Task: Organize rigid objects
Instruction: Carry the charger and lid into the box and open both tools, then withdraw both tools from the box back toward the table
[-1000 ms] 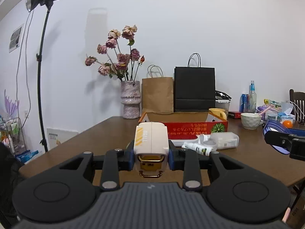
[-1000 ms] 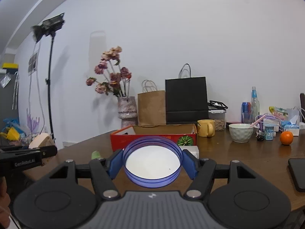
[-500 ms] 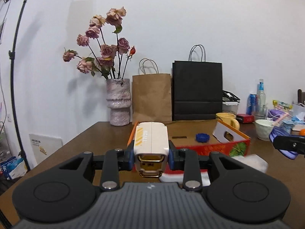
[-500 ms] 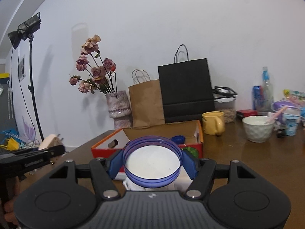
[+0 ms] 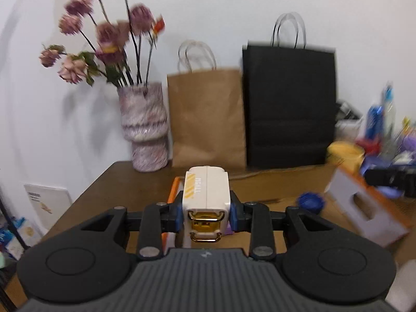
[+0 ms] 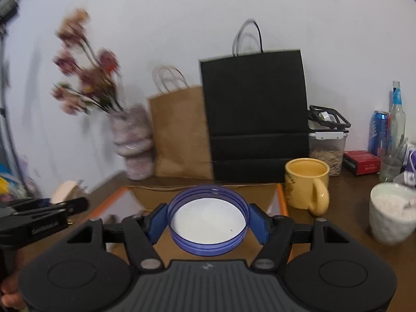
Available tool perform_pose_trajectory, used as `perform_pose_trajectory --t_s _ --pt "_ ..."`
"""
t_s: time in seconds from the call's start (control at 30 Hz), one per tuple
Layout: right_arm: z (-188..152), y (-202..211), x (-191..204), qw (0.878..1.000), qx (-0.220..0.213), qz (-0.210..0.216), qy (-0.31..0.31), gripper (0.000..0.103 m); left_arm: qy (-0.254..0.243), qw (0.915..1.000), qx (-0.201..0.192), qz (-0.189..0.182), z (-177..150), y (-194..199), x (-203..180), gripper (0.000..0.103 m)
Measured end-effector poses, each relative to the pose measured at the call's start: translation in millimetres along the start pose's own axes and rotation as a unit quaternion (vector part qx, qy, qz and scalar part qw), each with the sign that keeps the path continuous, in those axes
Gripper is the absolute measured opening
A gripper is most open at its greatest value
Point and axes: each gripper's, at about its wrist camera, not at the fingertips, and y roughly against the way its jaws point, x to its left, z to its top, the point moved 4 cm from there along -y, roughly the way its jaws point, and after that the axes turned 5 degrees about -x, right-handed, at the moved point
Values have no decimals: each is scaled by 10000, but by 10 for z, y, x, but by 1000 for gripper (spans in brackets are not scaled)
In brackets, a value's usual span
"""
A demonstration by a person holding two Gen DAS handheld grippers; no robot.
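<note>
Left gripper [image 5: 206, 214]: I have it clamped on the white case [image 5: 206, 191] with gold clasps, both pads tight on its sides, carried above the near end of the cardboard box [image 5: 260, 184].
Right gripper [image 6: 207, 222]: its jaws are closed on the blue-rimmed lid [image 6: 207, 219], white face up, held over the same cardboard box [image 6: 145, 197].
Where the task's things are: both are in my jaws, off the table and not yet in the box; a blue cap [image 5: 310, 202] already lies on the box floor.
Risk, left: the case is held low, near its clasp end, so I judge a quick swing could let it pivot in the pads and drop beside the box.
Risk, right: the lid is round and pinched only at two points of its rim; a tilt could let it slip or land on edge. The yellow mug [image 6: 306, 184] stands just beside the box, and I could knock it with the right jaw.
Risk, both: the two grippers are near each other and could collide over the box.
Writing: the case side reads roughly "FIGALL", uncertain; the left gripper's arm seen from the right wrist bears pale lettering too blurred to read; the mug's print and the red packet [image 6: 361, 162] are unreadable.
Far: brown paper bag [image 6: 180, 135], black paper bag [image 6: 256, 119], vase of flowers [image 5: 145, 127].
</note>
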Motion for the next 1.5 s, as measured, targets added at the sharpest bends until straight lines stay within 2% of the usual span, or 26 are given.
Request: perform_pose_trajectory --t_s 0.17,0.2,0.23,0.3,0.33,0.37,0.47,0.53,0.6,0.63,0.7,0.77,0.8,0.87,0.97,1.2,1.37,1.5 --pt "-32 -286 -53 9991 418 -5 -21 65 134 9982 584 -23 -20 -338 59 32" --pt "-35 -364 -58 9978 658 -50 2 65 73 9960 879 -144 -18 -422 45 32" --pt "-27 -456 -64 9952 979 -59 -5 65 59 9921 1215 -298 -23 -520 41 32" --pt "-15 -702 -111 9827 1843 -14 -183 65 368 9746 2156 -474 -67 -787 95 32" --pt "-18 -806 -142 9748 2209 -35 -324 65 493 9685 2398 -464 -87 -870 123 32" --pt "-7 -876 -173 9702 2383 -83 -422 65 487 9665 2482 -434 -92 -922 136 32" --pt "14 -982 -147 9648 2615 -272 -90 65 239 9667 2509 -438 -92 -953 105 32" --pt "16 -1025 -127 9631 2679 -248 -47 65 235 9646 2562 -574 -90 -967 78 32" --pt "18 -1068 -110 9619 2724 -237 -55 66 173 9655 2544 -525 -97 -976 60 34" --pt "-3 -1075 -99 9620 2719 -236 -3 74 151 9694 2403 -477 -93 -983 48 53" --pt "-64 -1017 -40 9664 2554 -190 198 87 82 9811 1848 -570 -106 -911 27 84" --pt "-121 -973 -7 9704 2382 -200 356 87 -30 9852 1545 -745 -156 -876 -13 82" --pt "-141 -958 0 9717 2323 -198 395 87 74 9854 1483 -829 -196 -877 -1 83" --pt "-166 -953 -20 9730 2260 -221 405 87 245 9835 1591 -823 -279 -937 17 83" --pt "-177 -960 -57 9754 2157 -266 369 87 59 9869 1391 -815 -287 -930 -18 81" --pt "-178 -961 -96 9786 2003 -340 323 87 228 9843 1393 -1064 -283 -962 17 82" --pt "-164 -924 -94 9802 1922 -358 322 87 62 9855 1278 -1110 -265 -929 -25 88" --pt "-123 -854 -82 9812 1871 -340 324 87 20 9871 1240 -1008 -215 -881 -23 90"
